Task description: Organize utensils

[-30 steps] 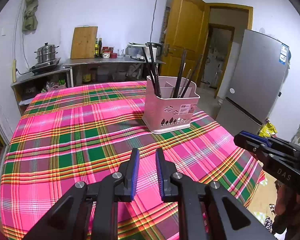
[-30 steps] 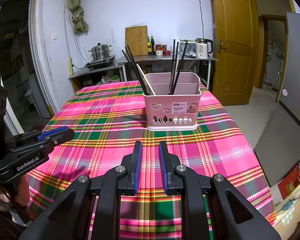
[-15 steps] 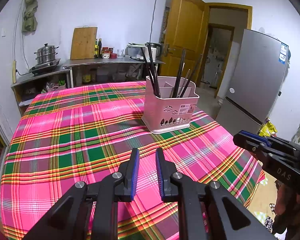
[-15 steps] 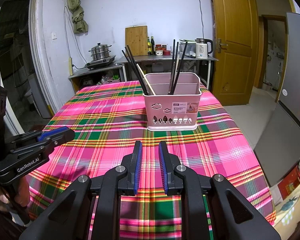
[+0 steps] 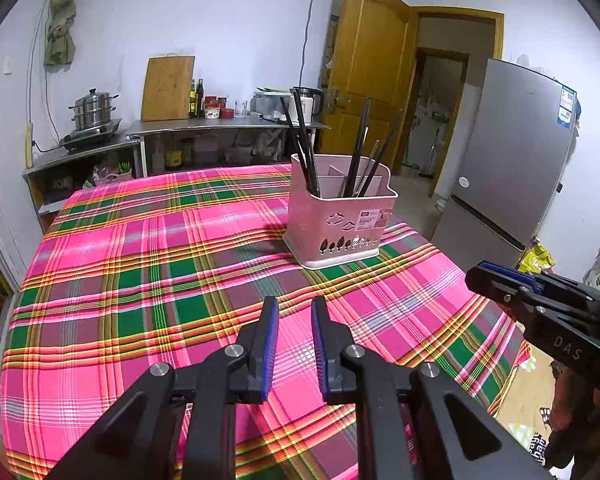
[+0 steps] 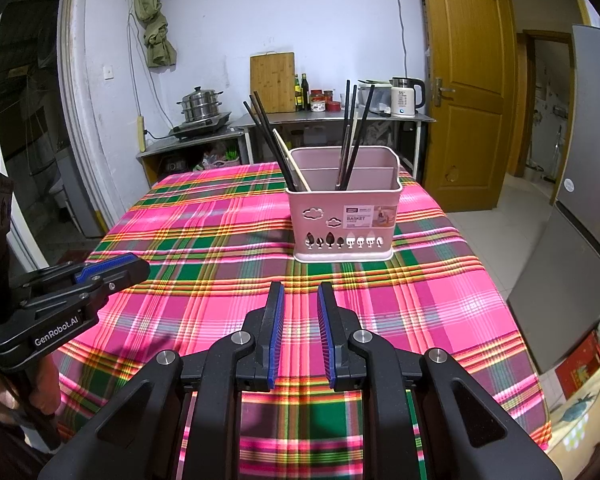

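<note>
My left claw (image 5: 294,312) and right claw (image 6: 300,298) hang empty over the plaid desk (image 6: 204,240), jaws slightly parted. Beyond both, well apart, stands the pink basket (image 6: 342,216), dark chopsticks (image 6: 270,140) upright inside it.

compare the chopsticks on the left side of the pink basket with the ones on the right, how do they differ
In the right wrist view, the left chopsticks lean left, while the right chopsticks stand nearly upright. The left group includes a pale stick; the right group looks mostly dark. Both stand in the pink basket.
</note>
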Demonstrator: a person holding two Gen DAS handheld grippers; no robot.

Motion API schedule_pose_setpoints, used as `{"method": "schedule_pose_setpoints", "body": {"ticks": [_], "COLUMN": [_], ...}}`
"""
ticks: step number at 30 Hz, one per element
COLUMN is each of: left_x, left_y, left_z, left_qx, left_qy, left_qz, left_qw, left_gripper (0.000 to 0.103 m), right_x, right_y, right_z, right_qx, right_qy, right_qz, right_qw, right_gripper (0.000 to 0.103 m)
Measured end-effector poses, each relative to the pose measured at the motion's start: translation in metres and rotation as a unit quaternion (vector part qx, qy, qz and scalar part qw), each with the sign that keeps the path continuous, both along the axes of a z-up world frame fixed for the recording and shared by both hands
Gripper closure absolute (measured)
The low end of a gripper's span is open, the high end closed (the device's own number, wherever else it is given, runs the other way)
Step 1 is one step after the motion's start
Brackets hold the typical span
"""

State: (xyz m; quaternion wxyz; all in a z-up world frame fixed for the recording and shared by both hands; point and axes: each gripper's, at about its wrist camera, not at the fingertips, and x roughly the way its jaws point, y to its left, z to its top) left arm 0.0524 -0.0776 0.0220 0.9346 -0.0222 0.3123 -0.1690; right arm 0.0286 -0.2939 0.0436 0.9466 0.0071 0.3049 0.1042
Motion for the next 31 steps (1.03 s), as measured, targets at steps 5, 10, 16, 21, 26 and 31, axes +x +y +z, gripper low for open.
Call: {"method": "schedule_pose_setpoints", "body": {"ticks": [5, 10, 16, 21, 26, 31], "left_x": [-0.0001, -0.0002, -0.001, -0.0012, -0.0026, -0.0011], "left_y": [-0.0002, -0.0009, -0.0032, -0.005, -0.0068, -0.0065], "left_z": [0.0001, 0.0003, 0.0007, 0.0001, -0.0007, -0.0021], "left_qx": [-0.001, -0.002, 0.002, 0.001, 0.0, -0.002], "left_qy": [0.0, 0.002, -0.001, 0.0, -0.003, 0.001], "left_qz": [-0.001, -0.001, 0.002, -0.001, -0.003, -0.001], "left_qw": [1.0, 1.0, 1.0, 1.0, 1.0, 1.0], "left_gripper": [0.087, 0.087, 0.087, 0.087, 0.087, 0.087], "right_x": [0.0001, 0.0002, 0.0001, 0.0001, 0.0003, 0.0003], "right_y": [0.0005, 0.0004, 0.0004, 0.0005, 0.0004, 0.0003], "right_z": [-0.0001, -0.0001, 0.0, 0.0, 0.0, 0.0002], "right_qx": [0.0, 0.0, -0.001, 0.0, 0.0, -0.001], "right_qy": [0.001, 0.0, 0.0, 0.001, 0.001, 0.0], "right_qz": [0.0, 0.0, 0.0, 0.0, 0.0, 0.0], "right_qw": [1.0, 1.0, 1.0, 1.0, 1.0, 1.0], "right_gripper": [0.086, 0.086, 0.086, 0.086, 0.086, 0.086]}}
